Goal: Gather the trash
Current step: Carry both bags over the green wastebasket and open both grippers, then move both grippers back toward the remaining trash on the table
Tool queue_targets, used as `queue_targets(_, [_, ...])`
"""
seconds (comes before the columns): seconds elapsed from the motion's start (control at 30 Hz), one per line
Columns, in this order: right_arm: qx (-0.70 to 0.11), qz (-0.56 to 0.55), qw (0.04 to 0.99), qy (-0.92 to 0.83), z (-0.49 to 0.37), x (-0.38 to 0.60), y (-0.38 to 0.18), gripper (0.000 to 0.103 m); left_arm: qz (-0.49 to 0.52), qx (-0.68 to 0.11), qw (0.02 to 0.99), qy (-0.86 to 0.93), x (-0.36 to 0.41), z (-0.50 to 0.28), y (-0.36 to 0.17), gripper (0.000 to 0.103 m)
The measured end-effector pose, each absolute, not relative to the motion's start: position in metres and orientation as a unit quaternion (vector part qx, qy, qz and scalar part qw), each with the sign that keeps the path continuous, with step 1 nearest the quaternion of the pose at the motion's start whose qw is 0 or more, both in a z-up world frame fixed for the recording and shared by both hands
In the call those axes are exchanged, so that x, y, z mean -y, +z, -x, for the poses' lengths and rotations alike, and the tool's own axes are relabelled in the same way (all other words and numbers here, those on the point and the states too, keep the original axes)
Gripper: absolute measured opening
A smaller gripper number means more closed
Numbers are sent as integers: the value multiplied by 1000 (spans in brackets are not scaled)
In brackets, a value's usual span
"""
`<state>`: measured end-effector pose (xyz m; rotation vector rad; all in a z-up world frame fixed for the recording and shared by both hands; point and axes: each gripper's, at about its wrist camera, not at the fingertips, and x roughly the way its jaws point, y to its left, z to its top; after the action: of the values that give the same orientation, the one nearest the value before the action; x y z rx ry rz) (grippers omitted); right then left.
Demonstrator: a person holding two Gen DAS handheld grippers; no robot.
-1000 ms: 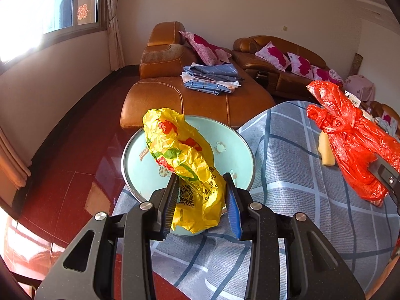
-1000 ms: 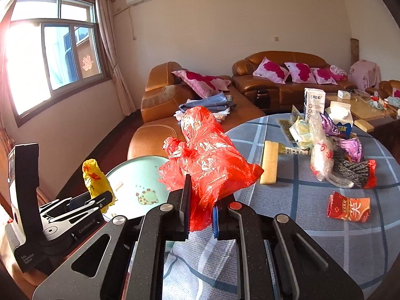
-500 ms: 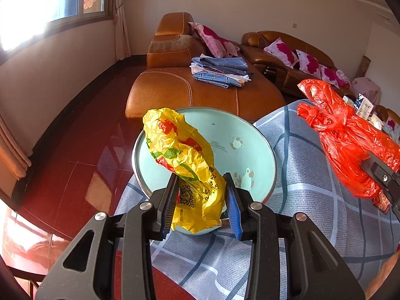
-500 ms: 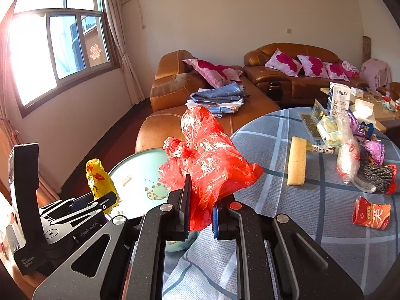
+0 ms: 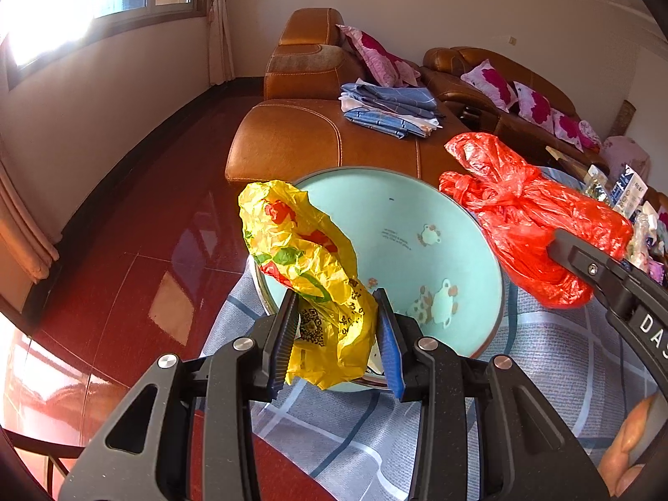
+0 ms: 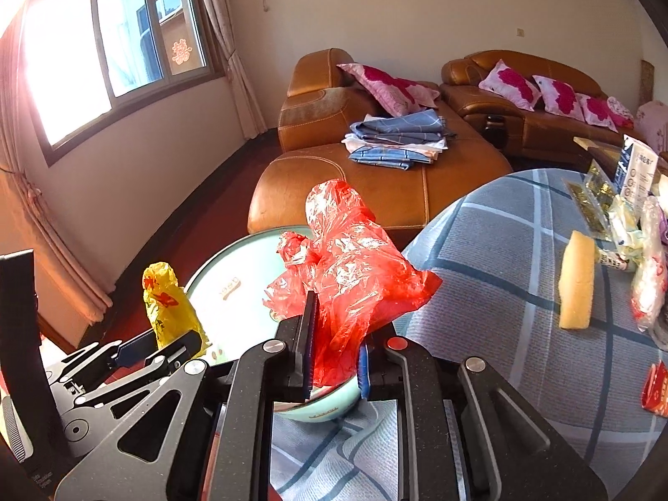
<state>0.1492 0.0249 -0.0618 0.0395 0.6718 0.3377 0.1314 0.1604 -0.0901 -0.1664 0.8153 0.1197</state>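
— While I hold both over the basin, where are the bags pointing?

— My left gripper is partly closed on the yellow plastic bag. Its long axis runs up and away from the pads, tilted left, above the basin's near rim. My right gripper has its jaws narrow and just starting to part, the red plastic bag between them, standing upward over the rim.

— Anything one camera has that the other lacks?

— My right wrist view shows the checked tablecloth with a yellow sponge and more wrappers at the right. My left wrist view shows the basin's cartoon-printed inside, plus a fingertip at the lower right edge.
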Motion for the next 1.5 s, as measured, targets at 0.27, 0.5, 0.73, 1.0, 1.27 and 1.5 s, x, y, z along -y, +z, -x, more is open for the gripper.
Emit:
queue_targets(0.27, [-346,-41,921,175,-159,-23,-72,36,82,-401,910,61,-161,-133,-93,36])
queue_targets(0.5, [-323,-45,933,154,-136,-5,-66,36,78,-403,910,59,-160,-135,-95,36])
queue_targets(0.73, [-299,-46,945,126,-104,28,-58,38,67,-399,913,53,-154,-138,-91,36])
queue_targets(1.0, [-292,-76,949,90,-79,71,-56,39,17,-399,914,72,-140,-168,-86,61])
queue_targets(1.27, [-295,-95,948,72,-72,89,-61,39,10,-382,920,83,-137,-154,-76,75])
queue_targets(1.5, [-272,-96,956,50,-63,98,-51,61,9,-383,921,71,-127,-140,-73,82])
